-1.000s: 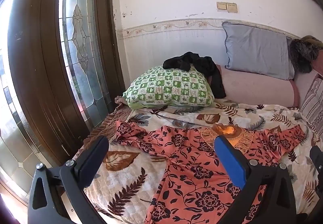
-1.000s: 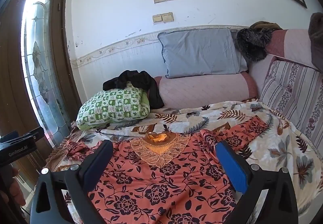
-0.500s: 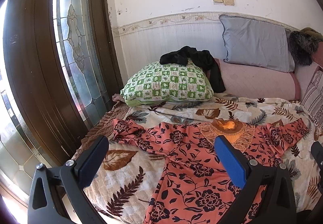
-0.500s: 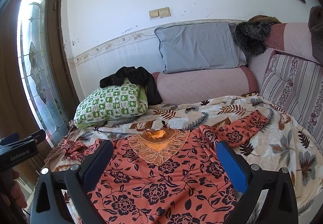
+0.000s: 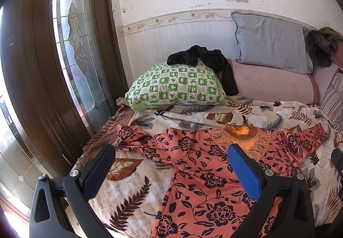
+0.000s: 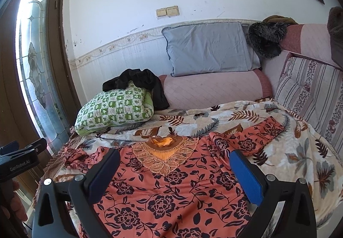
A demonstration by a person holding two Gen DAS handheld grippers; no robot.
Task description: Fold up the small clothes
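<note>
Two open, empty claws, your left claw and right claw, hover above the dress spread on the bed just ahead; soft, light, slippery cloth—pinch the sleeve ends.

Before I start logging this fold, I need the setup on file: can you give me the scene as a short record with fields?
garment: coral floral top, spread flat, neckline away from the tools
sleeves: both spread outward, unfolded
surface: leaf-print blanket
left tool: open, holding nothing
right tool: open, holding nothing
behind garment: green checked pillow with black clothing draped on it
fold progress: not started
</note>
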